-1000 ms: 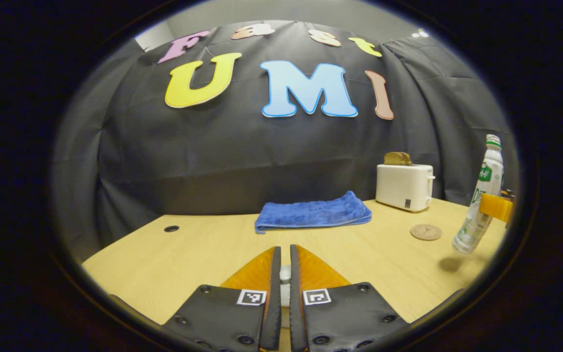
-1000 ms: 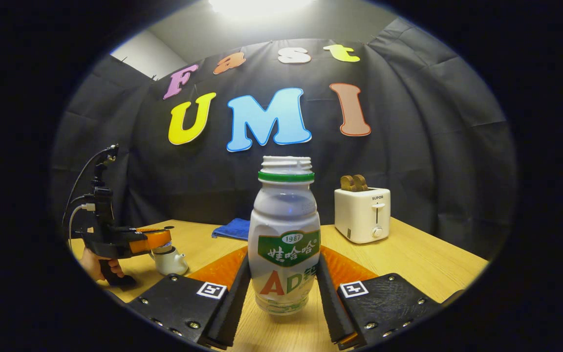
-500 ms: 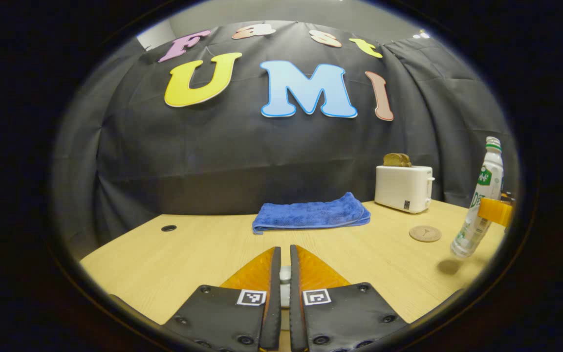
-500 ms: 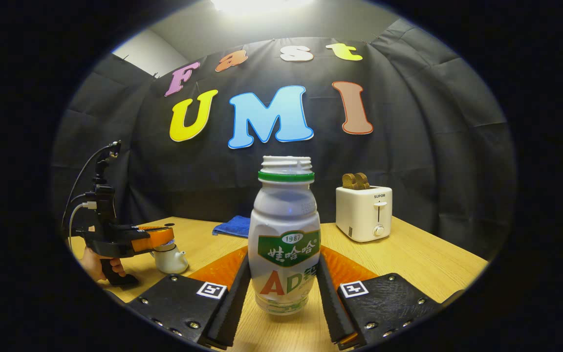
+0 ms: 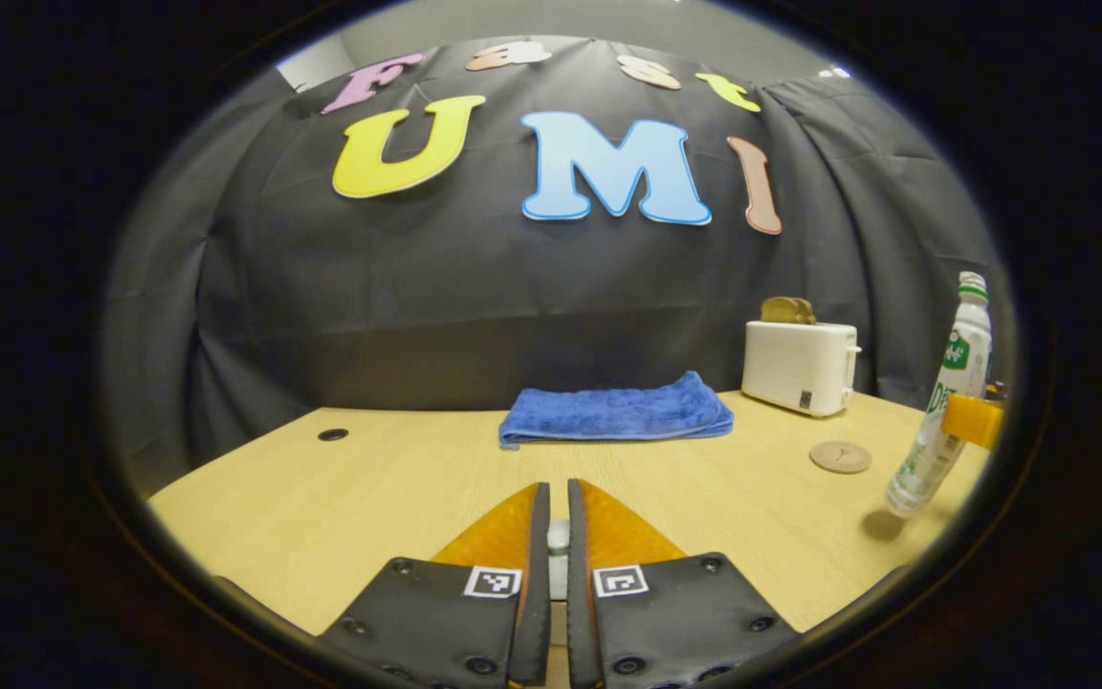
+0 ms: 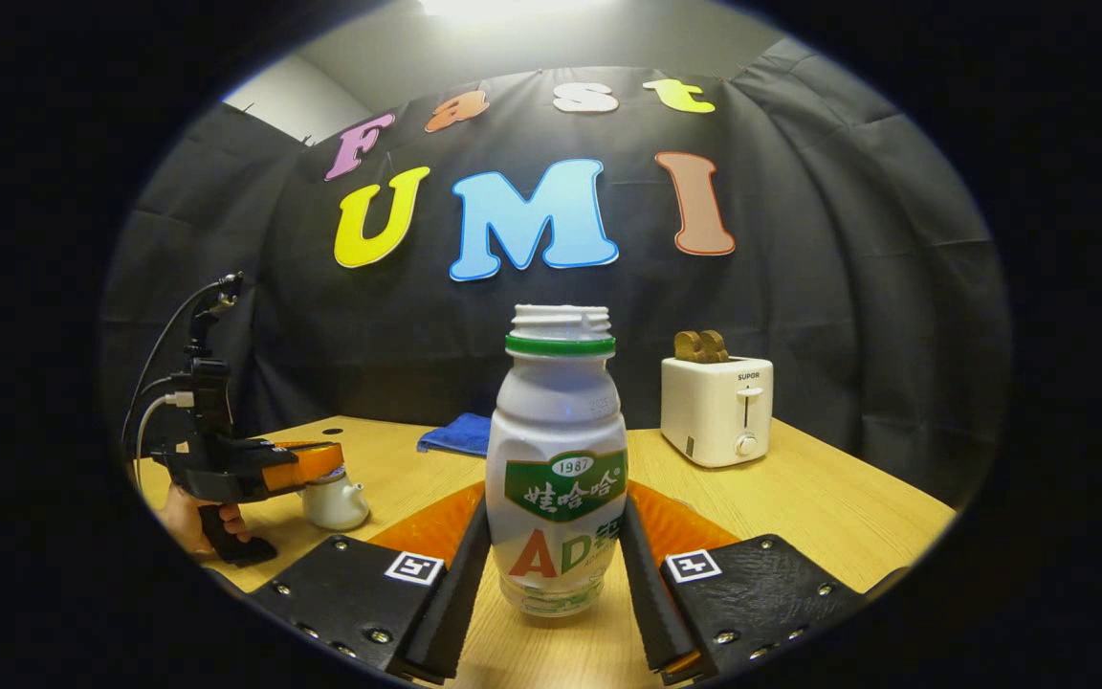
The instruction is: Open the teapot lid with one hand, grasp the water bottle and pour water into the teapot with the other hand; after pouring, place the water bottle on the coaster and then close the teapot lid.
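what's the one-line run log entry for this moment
left hand-held gripper: shut on teapot lid knob | right hand-held gripper: shut on water bottle, lifted | coaster: bare | teapot: awaiting pour

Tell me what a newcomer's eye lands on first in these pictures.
The white plastic water bottle with a green neck ring stands clamped in the right tongs, close to the camera. Left of it, the left tongs sit over the small white teapot; a white toaster stands behind.

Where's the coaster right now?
In the left gripper view the coaster lies flat on the table at right, in front of the toaster and just left of the lifted water bottle.
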`<state>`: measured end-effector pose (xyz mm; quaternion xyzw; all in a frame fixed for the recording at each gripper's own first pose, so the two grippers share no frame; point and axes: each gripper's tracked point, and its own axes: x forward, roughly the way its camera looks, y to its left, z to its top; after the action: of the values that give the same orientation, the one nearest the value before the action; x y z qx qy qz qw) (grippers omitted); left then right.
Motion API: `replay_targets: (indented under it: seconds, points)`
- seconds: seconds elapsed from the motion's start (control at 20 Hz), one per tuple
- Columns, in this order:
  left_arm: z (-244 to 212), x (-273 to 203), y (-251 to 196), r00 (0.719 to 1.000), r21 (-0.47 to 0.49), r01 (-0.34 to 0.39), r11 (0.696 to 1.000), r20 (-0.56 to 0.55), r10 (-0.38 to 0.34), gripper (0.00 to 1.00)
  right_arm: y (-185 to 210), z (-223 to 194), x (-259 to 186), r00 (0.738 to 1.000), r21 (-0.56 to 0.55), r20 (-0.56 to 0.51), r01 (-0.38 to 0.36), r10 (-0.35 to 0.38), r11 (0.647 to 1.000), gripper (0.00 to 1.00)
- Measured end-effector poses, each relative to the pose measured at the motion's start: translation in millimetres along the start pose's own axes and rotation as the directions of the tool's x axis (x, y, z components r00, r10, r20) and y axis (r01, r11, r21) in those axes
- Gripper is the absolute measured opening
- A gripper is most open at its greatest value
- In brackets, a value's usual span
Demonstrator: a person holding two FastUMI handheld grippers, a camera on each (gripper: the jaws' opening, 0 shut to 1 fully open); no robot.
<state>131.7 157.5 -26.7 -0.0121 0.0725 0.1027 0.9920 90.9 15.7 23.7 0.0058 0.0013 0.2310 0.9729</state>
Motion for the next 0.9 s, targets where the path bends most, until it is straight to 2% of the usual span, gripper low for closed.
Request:
replay_targets:
  seconds: [0.05, 0.2, 0.25, 0.35, 0.45, 0.5, 0.55, 0.65, 0.8, 0.9]
  points:
    - [-1.0, -1.1, -1.3, 1.000, -0.008, 0.008, 1.000, -0.006, -0.008, 0.18, 0.2, -0.4, 1.1, 1.000, -0.005, -0.002, 0.002, -0.002, 1.000, 0.69]
    - [10.2, -7.6, -3.6, 0.999, -0.013, 0.010, 1.000, 0.038, -0.010, 0.31, 1.6, -4.9, 2.9, 1.000, -0.018, -0.014, 0.002, -0.002, 1.000, 0.69]
    - [15.6, -10.5, -1.6, 0.998, -0.014, 0.005, 1.000, 0.057, -0.005, 0.43, 0.5, -5.0, 1.9, 1.000, -0.024, -0.014, 0.005, -0.005, 1.000, 0.69]
    - [24.4, -19.5, -1.5, 0.996, -0.013, 0.003, 1.000, 0.087, -0.002, 0.54, -1.9, -1.4, 2.2, 1.000, -0.018, 0.001, 0.016, -0.016, 1.000, 0.69]
    - [33.2, -25.9, -3.7, 0.993, -0.003, 0.010, 1.000, 0.119, -0.010, 0.55, -5.9, -0.3, 3.6, 1.000, -0.002, -0.002, 0.029, -0.029, 1.000, 0.69]
    - [33.3, -29.7, -9.0, 0.991, 0.003, 0.030, 1.000, 0.127, -0.030, 0.60, -18.8, -0.1, 7.5, 0.999, -0.004, -0.008, 0.050, -0.050, 0.999, 0.69]
    - [36.0, -33.9, -12.3, 0.989, 0.006, 0.041, 0.999, 0.144, -0.042, 0.76, -26.2, 2.8, 11.0, 0.998, 0.005, -0.008, 0.062, -0.062, 0.998, 0.70]
    - [45.9, -41.3, -12.7, 0.983, 0.012, 0.048, 0.999, 0.177, -0.049, 0.89, -31.0, 7.0, 20.9, 0.997, 0.032, -0.012, 0.080, -0.079, 0.996, 0.69]
    - [59.9, -51.3, -10.7, 0.972, -0.023, 0.065, 0.998, 0.226, -0.058, 0.90, -53.1, 10.3, 38.4, 0.991, -0.034, -0.027, 0.130, -0.131, 0.991, 0.70]
    - [63.9, -55.1, -6.0, 0.968, -0.044, 0.067, 0.997, 0.245, -0.055, 0.90, -67.4, 18.4, 56.3, 0.989, -0.033, -0.035, 0.140, -0.141, 0.990, 0.69]
